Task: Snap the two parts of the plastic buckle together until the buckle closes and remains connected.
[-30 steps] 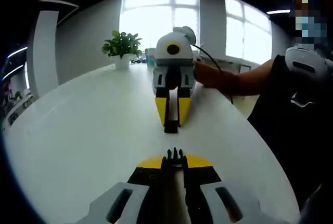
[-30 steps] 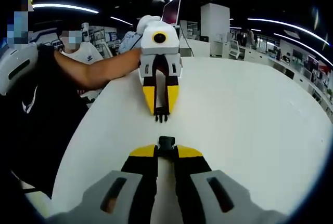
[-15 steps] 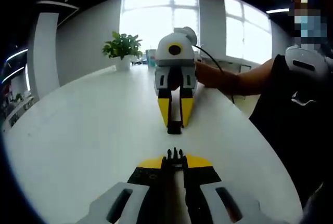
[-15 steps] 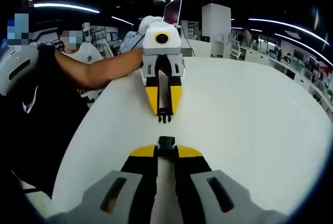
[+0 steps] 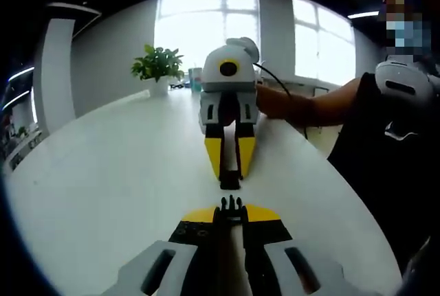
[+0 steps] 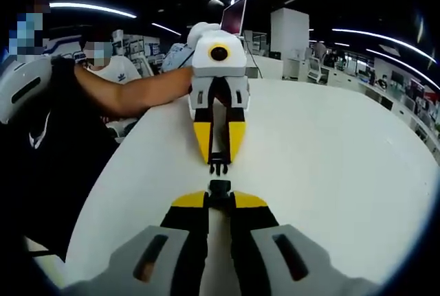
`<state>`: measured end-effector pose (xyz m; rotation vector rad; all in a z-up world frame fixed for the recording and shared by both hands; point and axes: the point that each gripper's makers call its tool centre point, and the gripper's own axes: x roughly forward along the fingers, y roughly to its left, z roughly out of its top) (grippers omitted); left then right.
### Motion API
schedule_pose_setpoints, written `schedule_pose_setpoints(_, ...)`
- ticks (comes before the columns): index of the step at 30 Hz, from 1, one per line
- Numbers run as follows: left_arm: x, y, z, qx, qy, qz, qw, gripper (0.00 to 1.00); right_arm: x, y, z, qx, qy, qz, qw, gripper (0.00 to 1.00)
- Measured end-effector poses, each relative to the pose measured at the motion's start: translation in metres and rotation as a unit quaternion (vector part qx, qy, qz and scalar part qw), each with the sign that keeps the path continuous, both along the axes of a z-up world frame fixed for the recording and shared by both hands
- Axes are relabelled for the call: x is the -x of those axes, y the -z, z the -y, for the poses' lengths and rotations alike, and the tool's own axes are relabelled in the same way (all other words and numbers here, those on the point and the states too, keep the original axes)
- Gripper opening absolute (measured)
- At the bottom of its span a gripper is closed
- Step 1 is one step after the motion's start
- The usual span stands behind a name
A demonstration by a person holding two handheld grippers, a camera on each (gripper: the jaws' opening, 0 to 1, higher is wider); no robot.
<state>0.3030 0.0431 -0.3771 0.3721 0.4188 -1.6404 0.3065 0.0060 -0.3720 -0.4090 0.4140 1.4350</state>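
My left gripper (image 5: 230, 216) rises from the bottom of the left gripper view, shut on the black pronged buckle part (image 5: 230, 205), prongs pointing forward. Facing it over the white table (image 5: 117, 172), my right gripper (image 5: 229, 171) is shut on the black socket buckle part (image 5: 229, 182). A small gap separates the two parts, which line up nose to nose. In the right gripper view the right gripper (image 6: 220, 200) holds the socket part (image 6: 219, 187) at its tips, and the left gripper (image 6: 218, 157) opposite holds the pronged part (image 6: 218, 167) just short of it.
A potted plant (image 5: 159, 66) stands at the far end of the table before bright windows. A person's forearm (image 5: 309, 104) reaches in behind the right gripper. An open laptop (image 6: 234, 13) sits beyond the table; office desks lie further back at the right.
The two grippers have come closer head-on. The gap between the pronged part and the socket part has shrunk to a sliver; both grips are unchanged.
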Motion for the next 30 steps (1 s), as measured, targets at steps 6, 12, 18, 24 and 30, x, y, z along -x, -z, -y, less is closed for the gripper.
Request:
schedule_pose_setpoints(6,-0.0012,0.0006,0.0007,0.002,-0.002,-0.001,1.0,0.11,0.0015,0.0007,-0.0012,0.001,-0.001,0.004,1.0,0.09)
schedule_pose_setpoints(12,0.0004,0.0007,0.003,0.007,0.001,-0.005,1.0,0.11,0.003,0.001,-0.0022,0.001,-0.005,0.006,1.0,0.09)
schedule_pose_setpoints(18,0.0014,0.0007,0.0054,0.01,0.003,-0.007,0.9999,0.11,0.0044,0.001,-0.0032,0.0,-0.006,0.007,1.0,0.1)
schedule_pose_setpoints(24,0.0025,0.0006,0.0074,0.011,0.006,-0.004,0.9999,0.11,0.0039,0.0007,-0.0039,0.0,-0.006,0.007,1.0,0.1)
schedule_pose_setpoints(30,0.002,0.0007,0.0086,0.014,0.007,-0.005,0.9999,0.11,0.0056,0.0007,-0.0053,-0.001,-0.008,0.006,1.0,0.1)
